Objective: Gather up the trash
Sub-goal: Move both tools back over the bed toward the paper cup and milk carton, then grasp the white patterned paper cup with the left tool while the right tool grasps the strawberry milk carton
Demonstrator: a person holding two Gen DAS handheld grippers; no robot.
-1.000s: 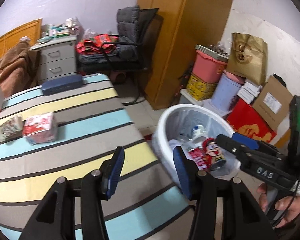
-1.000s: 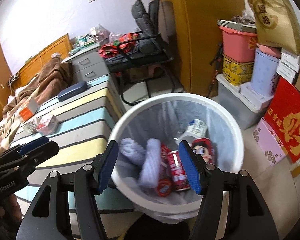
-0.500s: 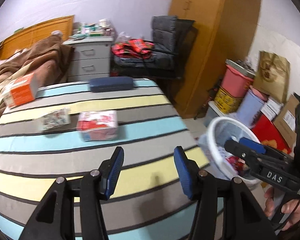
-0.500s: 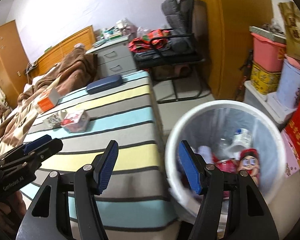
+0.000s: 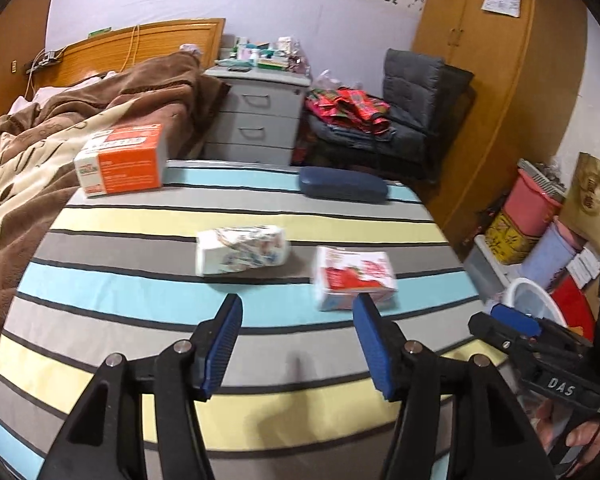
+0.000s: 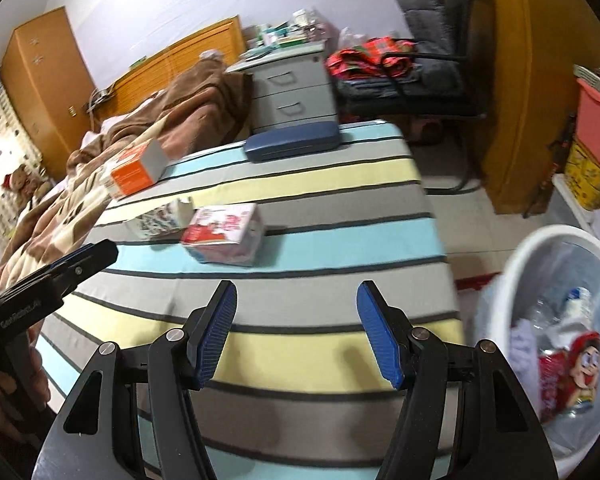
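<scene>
Trash packets lie ahead on the striped bedspread [image 5: 140, 280]: red packet [image 5: 354, 278] just beyond my left gripper [image 5: 296, 344], long side crosswise; both grippers' fingers spread, empty, right gripper [image 6: 298, 330] farther.

Soft indoor light, fisheye-warped, motion-blurred

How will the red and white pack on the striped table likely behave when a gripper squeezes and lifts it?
The red and white pack looks like a soft plastic-wrapped tissue pack, so it will probably dent under the pads rather than resist. It is likely light for its size. Lying flat on the striped table, it should slide, not roll, and its glossy wrap may slip.
</scene>
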